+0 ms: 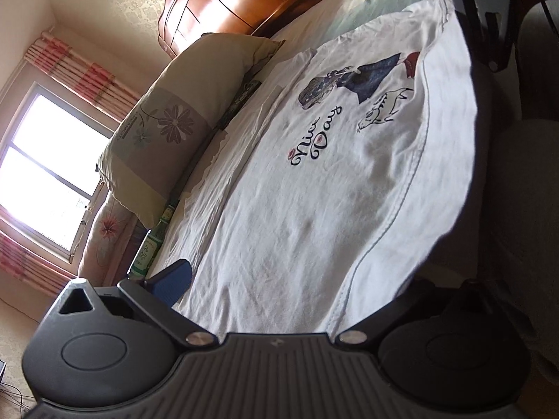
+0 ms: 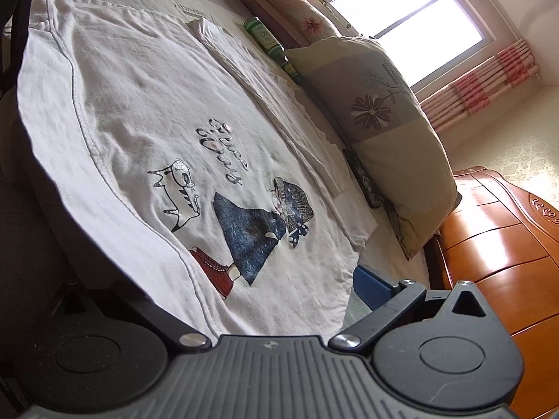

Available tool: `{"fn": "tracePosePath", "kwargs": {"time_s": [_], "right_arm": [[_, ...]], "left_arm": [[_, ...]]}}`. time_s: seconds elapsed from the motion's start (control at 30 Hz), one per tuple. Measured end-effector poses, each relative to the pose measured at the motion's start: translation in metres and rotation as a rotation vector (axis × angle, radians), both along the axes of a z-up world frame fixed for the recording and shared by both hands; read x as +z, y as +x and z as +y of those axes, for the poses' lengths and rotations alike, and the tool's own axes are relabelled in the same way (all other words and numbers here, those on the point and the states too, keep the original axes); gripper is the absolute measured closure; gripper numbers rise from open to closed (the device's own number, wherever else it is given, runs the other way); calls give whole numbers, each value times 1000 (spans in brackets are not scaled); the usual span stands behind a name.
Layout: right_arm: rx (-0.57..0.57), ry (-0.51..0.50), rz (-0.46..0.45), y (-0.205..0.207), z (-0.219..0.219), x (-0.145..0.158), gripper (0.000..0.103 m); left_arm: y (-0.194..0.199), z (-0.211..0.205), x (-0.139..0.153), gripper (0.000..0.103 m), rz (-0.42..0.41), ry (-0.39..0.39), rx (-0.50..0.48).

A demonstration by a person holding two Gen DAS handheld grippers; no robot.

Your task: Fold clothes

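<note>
White printed cotton T-shirt (image 1: 332,181) lay lengthwise between both hand-held grippers, left (image 1: 279,300) and right (image 2: 276,300), each spread wide astride an end.

I am working in a home bedroom: a bed (image 1: 244,160) with a flowered pillow (image 1: 181,118), a carved wooden headboard (image 1: 223,3), patterned wallpaper (image 2: 524,153), and a bright window (image 2: 412,10) hung with pink striped curtains (image 2: 482,76).

T-shirt (image 1: 314,192) on bed (image 1: 314,21), pillow (image 1: 167,125) beside.
</note>
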State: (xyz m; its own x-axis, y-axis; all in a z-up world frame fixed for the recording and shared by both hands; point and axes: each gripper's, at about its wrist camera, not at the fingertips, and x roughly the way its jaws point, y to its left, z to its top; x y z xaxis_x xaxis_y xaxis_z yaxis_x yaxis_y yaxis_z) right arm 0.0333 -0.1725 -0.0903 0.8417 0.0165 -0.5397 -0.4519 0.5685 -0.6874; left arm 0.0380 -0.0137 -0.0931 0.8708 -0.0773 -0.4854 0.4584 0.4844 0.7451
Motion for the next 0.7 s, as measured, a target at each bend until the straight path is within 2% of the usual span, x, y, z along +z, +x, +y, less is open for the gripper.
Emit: {"fn": "tracePosePath", "kwargs": {"time_s": [0.1, 0.33, 0.7], "right_arm": [[-17, 14, -36, -1, -3, 1, 0], [-33, 15, -140, -3, -3, 10, 0], [-20, 13, -133, 22, -5, 24, 0]], "left_arm": [[3, 5, 7, 0, -7, -33, 19], [7, 10, 15, 0, -47, -31, 37], [29, 14, 30, 0, -49, -12, 5]]}}
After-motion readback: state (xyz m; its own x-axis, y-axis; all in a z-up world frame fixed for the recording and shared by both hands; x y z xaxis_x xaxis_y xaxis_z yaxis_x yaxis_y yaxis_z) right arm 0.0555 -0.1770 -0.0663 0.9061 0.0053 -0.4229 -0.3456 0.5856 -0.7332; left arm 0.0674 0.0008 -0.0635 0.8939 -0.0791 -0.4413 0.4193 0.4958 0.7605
